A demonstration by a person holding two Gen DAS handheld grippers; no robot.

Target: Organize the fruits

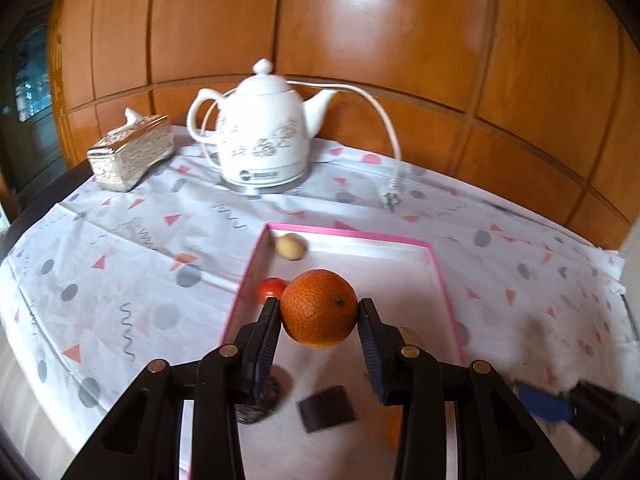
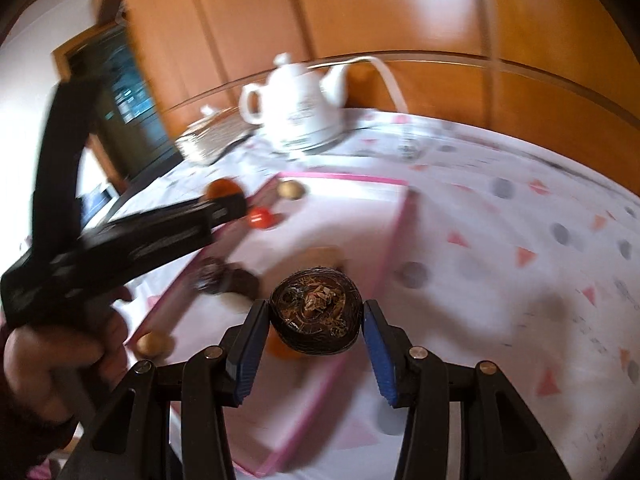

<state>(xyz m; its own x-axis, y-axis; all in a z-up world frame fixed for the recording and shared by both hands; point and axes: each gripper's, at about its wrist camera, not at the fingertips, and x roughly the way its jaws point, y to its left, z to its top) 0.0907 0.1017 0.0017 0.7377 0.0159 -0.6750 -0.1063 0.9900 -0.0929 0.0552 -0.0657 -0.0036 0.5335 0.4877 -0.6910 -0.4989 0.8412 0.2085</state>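
Observation:
In the left wrist view my left gripper (image 1: pixel 319 306) is shut on an orange (image 1: pixel 319 314), held above the near left part of a pink-rimmed white tray (image 1: pixel 348 234). Inside the tray lie a small red tomato (image 1: pixel 272 289), a beige oval fruit (image 1: pixel 289 246), a dark round piece (image 1: pixel 258 398) and a dark square piece (image 1: pixel 327 408). My right gripper (image 2: pixel 315 309) is shut on a dark brown round fruit (image 2: pixel 316 316) over the tray (image 2: pixel 344 177). The right wrist view is blurred. It shows a hand (image 2: pixel 60 344) holding the left gripper (image 2: pixel 226 200) with the orange (image 2: pixel 222 187).
A white kettle (image 1: pixel 264 136) with its cord and plug (image 1: pixel 391 197) stands at the back of the patterned tablecloth, beside a silver tissue box (image 1: pixel 132 152). Wood panelling rises behind. Another beige fruit (image 2: pixel 150 343) lies outside the tray's left rim.

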